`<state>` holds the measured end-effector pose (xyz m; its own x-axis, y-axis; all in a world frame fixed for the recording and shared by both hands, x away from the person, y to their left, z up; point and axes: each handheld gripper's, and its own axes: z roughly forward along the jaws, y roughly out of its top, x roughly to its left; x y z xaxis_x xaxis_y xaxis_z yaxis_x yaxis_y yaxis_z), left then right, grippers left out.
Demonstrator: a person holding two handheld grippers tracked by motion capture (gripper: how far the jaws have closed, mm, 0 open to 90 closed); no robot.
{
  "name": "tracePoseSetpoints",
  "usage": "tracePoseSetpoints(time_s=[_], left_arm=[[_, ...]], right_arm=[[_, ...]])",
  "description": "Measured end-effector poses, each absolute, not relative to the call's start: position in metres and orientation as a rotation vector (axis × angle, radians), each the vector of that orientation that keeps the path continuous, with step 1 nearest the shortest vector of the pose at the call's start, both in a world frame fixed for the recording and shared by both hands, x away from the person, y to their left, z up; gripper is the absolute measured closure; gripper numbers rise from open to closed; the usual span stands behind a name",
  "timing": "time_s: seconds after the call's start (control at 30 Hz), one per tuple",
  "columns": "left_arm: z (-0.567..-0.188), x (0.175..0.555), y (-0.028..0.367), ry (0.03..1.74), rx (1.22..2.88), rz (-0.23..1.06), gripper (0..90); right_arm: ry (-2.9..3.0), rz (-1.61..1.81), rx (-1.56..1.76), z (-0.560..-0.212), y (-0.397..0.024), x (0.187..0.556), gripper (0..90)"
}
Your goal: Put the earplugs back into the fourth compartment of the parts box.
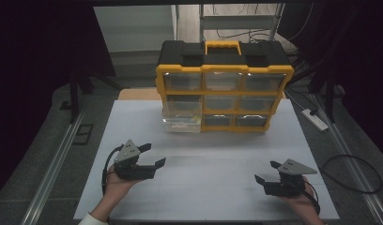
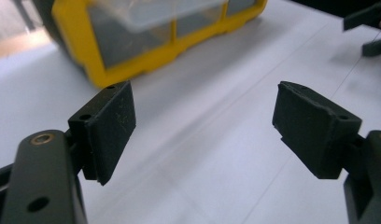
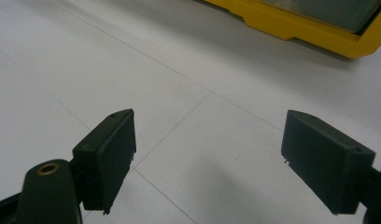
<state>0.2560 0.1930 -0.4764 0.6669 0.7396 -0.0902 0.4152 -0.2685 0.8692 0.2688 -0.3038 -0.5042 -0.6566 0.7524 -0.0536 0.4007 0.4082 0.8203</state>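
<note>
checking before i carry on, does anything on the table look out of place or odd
One thing: the clear drawer at the lower left of the yellow organiser is pulled out toward the table, while the other drawers sit flush. Nothing looks spilled or damaged.

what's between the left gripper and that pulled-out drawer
Nothing visible. The left gripper hangs open over bare white table, and the clear drawer, pulled out at the organizer's lower left, lies straight beyond it.

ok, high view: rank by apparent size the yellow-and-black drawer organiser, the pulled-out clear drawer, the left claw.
1. Yellow-and-black plastic drawer organiser, clearly largest.
2. and 3. Pulled-out clear plastic drawer and left claw look close; the claw sits nearer the camera, so no ranking between them.
</note>
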Motion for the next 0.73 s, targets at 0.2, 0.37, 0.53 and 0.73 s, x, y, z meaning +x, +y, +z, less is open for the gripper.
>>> tracePoseSetpoints(time_s=[0.2, 0.37, 0.53, 0.73], left_arm=[[-0.496, 0.247, 0.203, 0.947, 1.929, 0.414, 20.6], [-0.505, 0.246, 0.205, 0.965, 1.951, 0.417, 20.2], [-0.507, 0.247, 0.206, 0.971, 1.953, 0.423, 20.2], [-0.508, 0.248, 0.206, 0.971, 1.952, 0.43, 20.1]], right_arm=[[2.247, 1.156, 0.986, -0.504, -0.304, 0.268, 18.6], [2.242, 1.164, 0.988, -0.503, -0.305, 0.269, 18.6], [2.24, 1.164, 0.987, -0.503, -0.305, 0.269, 18.6], [2.236, 1.171, 0.984, -0.503, -0.305, 0.269, 18.6]])
